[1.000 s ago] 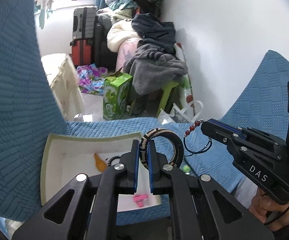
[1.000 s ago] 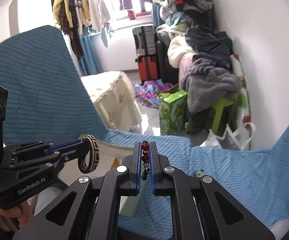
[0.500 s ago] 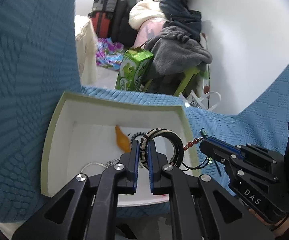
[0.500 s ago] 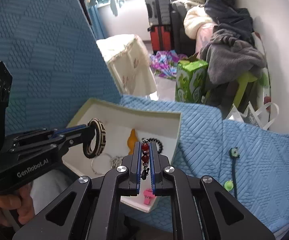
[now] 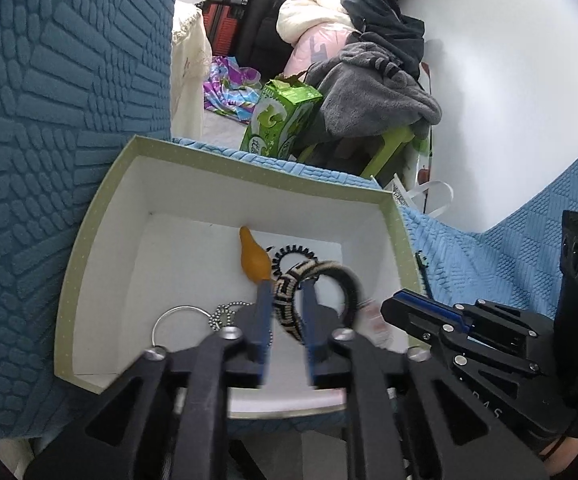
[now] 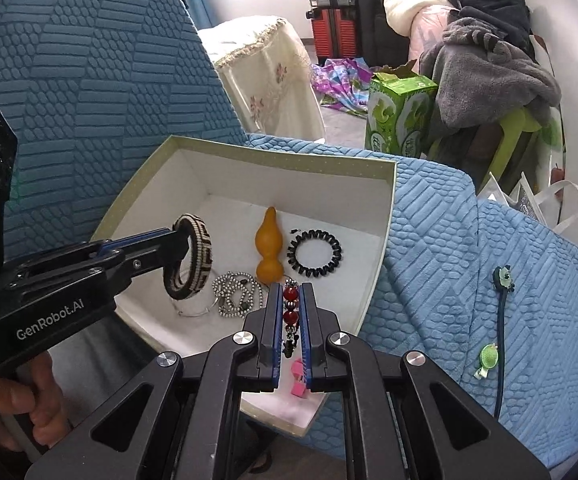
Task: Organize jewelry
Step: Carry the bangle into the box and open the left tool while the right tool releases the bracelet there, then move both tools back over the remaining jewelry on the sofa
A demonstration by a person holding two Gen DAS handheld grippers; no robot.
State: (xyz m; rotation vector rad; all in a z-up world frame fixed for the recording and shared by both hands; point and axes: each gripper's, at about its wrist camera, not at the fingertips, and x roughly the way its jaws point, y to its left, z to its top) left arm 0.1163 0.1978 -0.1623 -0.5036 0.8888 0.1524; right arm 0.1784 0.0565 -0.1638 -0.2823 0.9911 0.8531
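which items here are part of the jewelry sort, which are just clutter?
Job:
box
woven bangle in left gripper
red bead bracelet in right gripper
ball chain
black coil band
orange gourd charm
green-charm cord on the blue cover

Clutter:
green carton
grey clothes
suitcase

A blue quilted cover (image 6: 441, 216) filled the lower right and rose as a darker textured wall (image 6: 89, 80) at the left of the frame. Beyond its edge, in the upper middle, a green carton (image 6: 399, 114) stood on the floor beside crumpled colourful fabric (image 6: 341, 80), with a cream lace-trimmed cloth (image 6: 265, 68) over something to their left. At the upper right a heap of grey and dark clothes (image 6: 493, 68) lay on a lime-green stool (image 6: 509, 136) (only partly visible), and red and dark suitcases (image 6: 331, 8) stood at the top centre.
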